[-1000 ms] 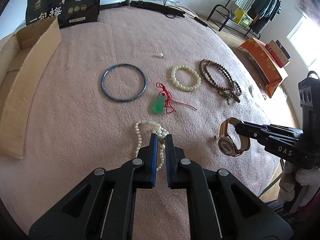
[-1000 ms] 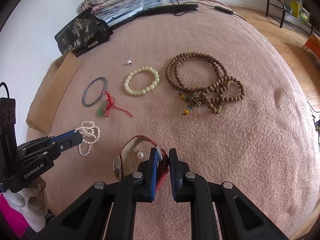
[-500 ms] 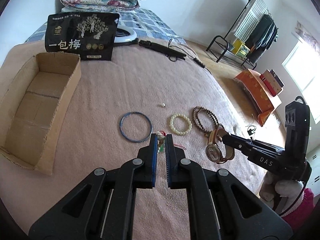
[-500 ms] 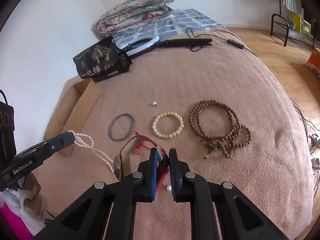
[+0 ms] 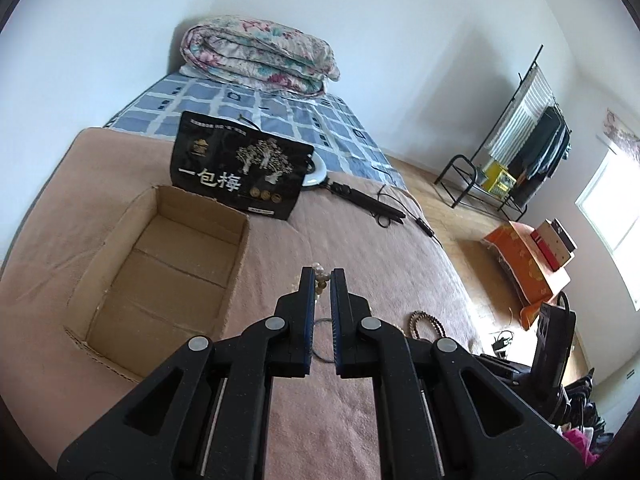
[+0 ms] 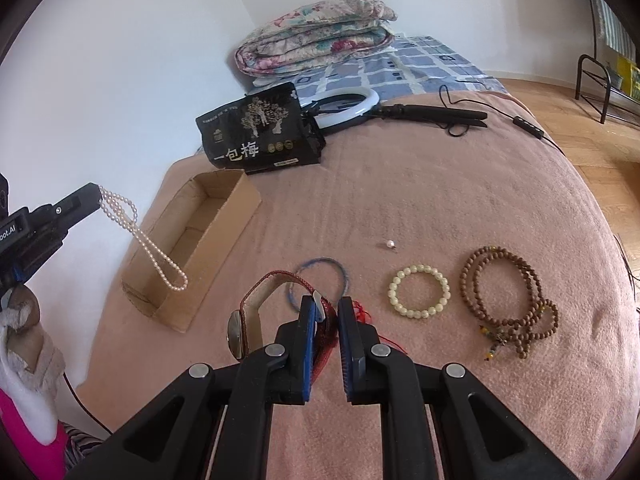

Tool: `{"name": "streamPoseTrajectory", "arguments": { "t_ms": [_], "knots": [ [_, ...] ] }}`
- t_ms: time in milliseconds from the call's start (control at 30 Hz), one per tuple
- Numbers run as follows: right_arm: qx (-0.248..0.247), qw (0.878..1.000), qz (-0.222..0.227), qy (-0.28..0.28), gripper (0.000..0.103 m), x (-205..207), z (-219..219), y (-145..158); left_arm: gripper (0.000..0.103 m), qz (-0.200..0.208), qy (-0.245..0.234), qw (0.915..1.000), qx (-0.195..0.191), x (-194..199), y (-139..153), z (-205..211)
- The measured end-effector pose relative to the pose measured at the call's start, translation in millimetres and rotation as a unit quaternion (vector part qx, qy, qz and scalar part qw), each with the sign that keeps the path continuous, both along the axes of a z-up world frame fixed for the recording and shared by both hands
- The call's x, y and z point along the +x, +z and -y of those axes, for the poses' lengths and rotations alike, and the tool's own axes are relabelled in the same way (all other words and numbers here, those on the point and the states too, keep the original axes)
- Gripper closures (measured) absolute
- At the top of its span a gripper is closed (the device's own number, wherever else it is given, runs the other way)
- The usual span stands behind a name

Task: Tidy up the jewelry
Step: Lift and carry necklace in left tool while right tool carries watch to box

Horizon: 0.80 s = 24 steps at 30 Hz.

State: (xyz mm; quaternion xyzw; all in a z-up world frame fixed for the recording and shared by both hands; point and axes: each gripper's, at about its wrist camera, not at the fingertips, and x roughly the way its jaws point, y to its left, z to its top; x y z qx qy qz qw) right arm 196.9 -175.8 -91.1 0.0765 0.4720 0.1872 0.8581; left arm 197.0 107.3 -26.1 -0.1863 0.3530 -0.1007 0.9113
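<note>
My left gripper (image 5: 321, 276) is shut on a white pearl necklace (image 5: 319, 273), held in the air to the right of an open cardboard box (image 5: 158, 276). In the right wrist view the necklace (image 6: 156, 254) hangs in a long loop from that gripper over the box's (image 6: 224, 216) near end. My right gripper (image 6: 325, 308) is shut on the red strap of a wristwatch (image 6: 276, 308), lifted above the pink blanket (image 6: 440, 200). On the blanket lie a blue bangle (image 6: 342, 274), a pale bead bracelet (image 6: 419, 291), a brown bead string (image 6: 508, 296) and a loose pearl (image 6: 390, 244).
A black snack bag (image 6: 260, 136) stands behind the box. A ring light with black handle and cable (image 6: 400, 110) lies at the back. A folded quilt (image 6: 316, 34) rests on the checked sheet. The bed edge falls away on the right toward wooden floor.
My left gripper has lifted the pearl necklace off the blanket and carried it left toward the box. My right gripper has risen with the watch.
</note>
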Motion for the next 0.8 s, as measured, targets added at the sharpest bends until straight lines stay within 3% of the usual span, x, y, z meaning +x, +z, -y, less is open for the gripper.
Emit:
{"name": "streamPoseTrajectory", "arguments": {
  "t_ms": [400,800],
  "knots": [
    [0.005,0.997,0.024,0.076,0.094,19.0,-94.8,10.4,0.098,-0.033,0.087,0.9957,0.009,1.2,-27.7,-82.5],
    [-0.016,0.99,0.018,0.141,0.094,35.9,-193.2,-13.8,0.098,-0.077,0.129,0.9885,0.015,-0.7,-67.9,-130.6]
  ]
}}
